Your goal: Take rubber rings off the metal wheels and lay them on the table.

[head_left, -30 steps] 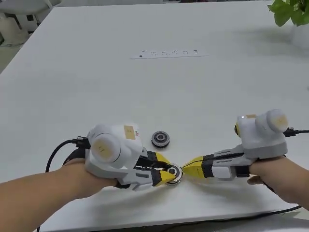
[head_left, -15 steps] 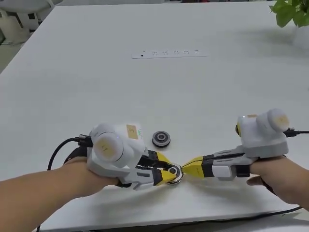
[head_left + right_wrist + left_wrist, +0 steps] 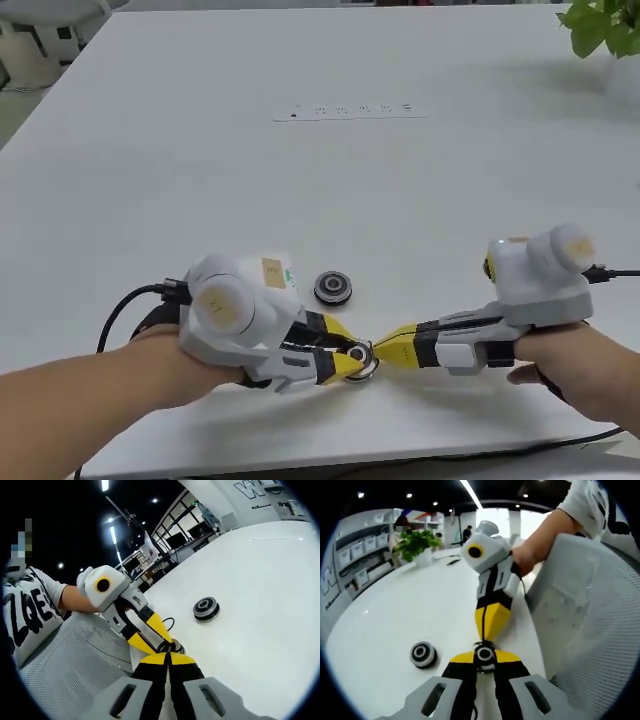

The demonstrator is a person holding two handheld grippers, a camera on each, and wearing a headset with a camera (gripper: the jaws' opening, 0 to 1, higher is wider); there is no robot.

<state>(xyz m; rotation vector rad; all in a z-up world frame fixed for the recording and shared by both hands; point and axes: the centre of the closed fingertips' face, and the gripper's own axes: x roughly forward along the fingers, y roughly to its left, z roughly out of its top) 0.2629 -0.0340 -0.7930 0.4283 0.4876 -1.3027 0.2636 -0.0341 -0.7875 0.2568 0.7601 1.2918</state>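
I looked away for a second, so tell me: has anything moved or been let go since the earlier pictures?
Nothing has visibly changed. The left gripper still clamps the metal wheel. The right gripper still has its shut tips at that wheel's edge. The second wheel lies where it was on the table.

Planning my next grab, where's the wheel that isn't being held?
The loose wheel lies on the table in the head view, centre-near, just beyond the left claw and its held wheel.
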